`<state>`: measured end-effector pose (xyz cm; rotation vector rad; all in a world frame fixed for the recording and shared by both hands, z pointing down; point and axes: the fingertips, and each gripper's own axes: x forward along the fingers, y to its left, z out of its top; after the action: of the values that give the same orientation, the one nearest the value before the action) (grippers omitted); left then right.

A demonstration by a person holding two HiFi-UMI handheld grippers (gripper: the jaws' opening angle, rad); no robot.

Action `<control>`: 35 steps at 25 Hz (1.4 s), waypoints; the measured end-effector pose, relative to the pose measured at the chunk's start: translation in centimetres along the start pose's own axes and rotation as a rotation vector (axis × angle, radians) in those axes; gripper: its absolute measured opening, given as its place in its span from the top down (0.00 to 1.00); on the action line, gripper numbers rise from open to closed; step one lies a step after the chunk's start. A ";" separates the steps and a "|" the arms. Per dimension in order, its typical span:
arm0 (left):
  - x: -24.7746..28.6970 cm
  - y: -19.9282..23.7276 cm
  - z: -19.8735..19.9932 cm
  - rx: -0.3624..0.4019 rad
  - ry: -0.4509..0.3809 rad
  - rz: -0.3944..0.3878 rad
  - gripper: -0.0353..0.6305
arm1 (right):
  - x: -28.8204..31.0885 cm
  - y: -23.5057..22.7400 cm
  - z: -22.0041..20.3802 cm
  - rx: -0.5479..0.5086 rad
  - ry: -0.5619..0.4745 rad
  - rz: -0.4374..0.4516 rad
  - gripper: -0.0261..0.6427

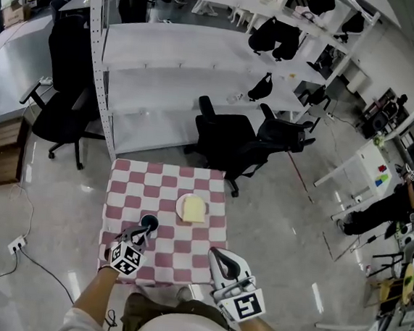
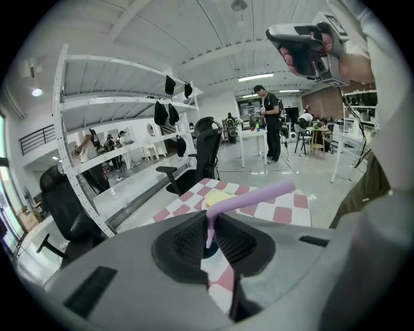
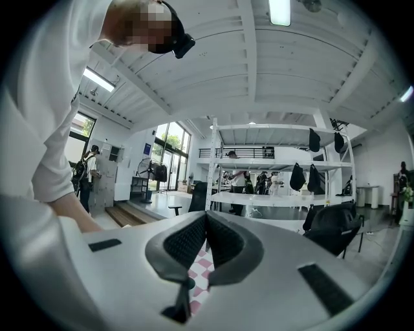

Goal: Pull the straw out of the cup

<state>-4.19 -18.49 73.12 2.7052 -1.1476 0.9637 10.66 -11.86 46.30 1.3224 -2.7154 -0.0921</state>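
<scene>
- Your left gripper (image 2: pixel 210 223) has its jaws clamped on the purple straw (image 2: pixel 252 196). The shaft stands upright between them, and the bent top leans off to the right above.
- The straw's lower tip hangs right over the dark cup (image 1: pixel 149 223); whether it has cleared the rim cannot be told.
- Your right gripper (image 3: pixel 206 223) has its jaws together on nothing, over the near right corner of the tabletop (image 1: pixel 176 261), well apart from the cup.
- The cup stands toward the tabletop's left side. A plate (image 1: pixel 180 208) carrying a yellow slab (image 1: pixel 195 211) sits near it, farther back to the right.
- Bare floor (image 1: pixel 274 226) lies open on both sides of the tabletop, while black chairs (image 1: pixel 228 138) crowd the far edge.
</scene>
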 end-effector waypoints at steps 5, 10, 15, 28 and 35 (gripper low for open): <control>-3.5 0.2 3.0 -0.014 -0.055 0.021 0.90 | 0.2 0.3 0.9 0.006 -0.005 0.016 0.95; -7.0 0.8 5.9 -0.018 -0.097 0.037 0.90 | 0.5 0.4 1.8 0.016 -0.024 0.031 0.96; -9.8 1.6 8.3 -0.048 -0.141 0.064 0.90 | 0.7 0.4 2.1 0.026 -0.044 0.045 0.95; -16.6 1.9 17.0 -0.075 -0.295 0.113 0.90 | 0.7 -0.7 2.6 0.025 -0.066 0.060 0.95; -20.6 1.7 20.3 -0.115 -0.357 0.128 0.90 | 0.7 -0.9 3.0 0.024 -0.073 0.066 0.95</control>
<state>-5.52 -12.25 44.89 2.8095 -1.3971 0.4136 10.51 -12.99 43.34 1.2585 -2.8269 -0.1043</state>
